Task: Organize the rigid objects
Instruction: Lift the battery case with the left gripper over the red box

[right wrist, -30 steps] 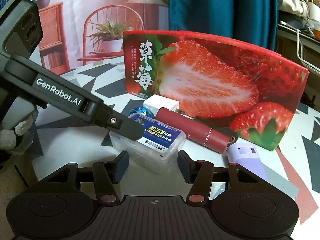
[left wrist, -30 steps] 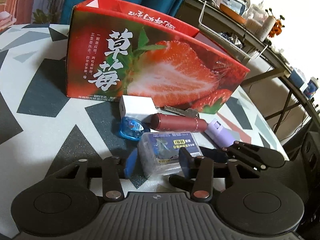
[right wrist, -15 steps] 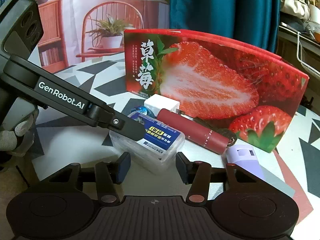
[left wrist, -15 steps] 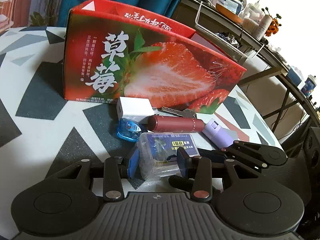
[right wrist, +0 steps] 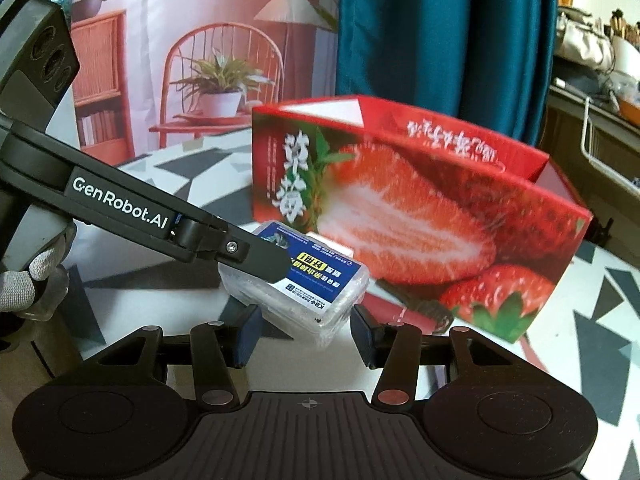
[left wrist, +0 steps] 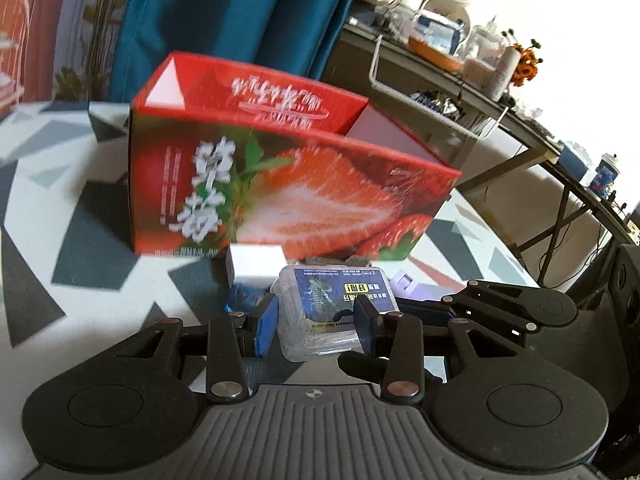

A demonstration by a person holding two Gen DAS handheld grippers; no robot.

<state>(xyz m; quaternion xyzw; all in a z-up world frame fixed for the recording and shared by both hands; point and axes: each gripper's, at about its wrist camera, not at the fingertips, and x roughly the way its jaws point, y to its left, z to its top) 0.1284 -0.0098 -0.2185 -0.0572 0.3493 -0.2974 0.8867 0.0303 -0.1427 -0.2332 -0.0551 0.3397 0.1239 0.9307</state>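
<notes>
A clear plastic case with a blue label (left wrist: 332, 308) hangs off the table, held from two sides. My left gripper (left wrist: 316, 328) is shut on its near end, with both blue pads against its sides. My right gripper (right wrist: 305, 336) is shut on the same clear case (right wrist: 304, 280), which sits tilted between the pads. The left gripper's finger (right wrist: 256, 256) reaches in from the left across the label. The open red strawberry box (left wrist: 280, 184) stands just behind, and its grey inside shows. The case hides most of what lies beneath it.
On the patterned table in front of the strawberry box (right wrist: 420, 208) lie a white charger (left wrist: 256, 268), a small blue item (left wrist: 244, 300), a purple item (left wrist: 404, 282), keys (right wrist: 420, 306) and a maroon tube (right wrist: 394, 306). A gloved hand (right wrist: 24, 280) is at the left. Cluttered shelves stand to the right.
Both grippers have risen together, lifting the clear case off the table. The right gripper's jaws narrowed onto it. The strawberry box's open top has come into view.
</notes>
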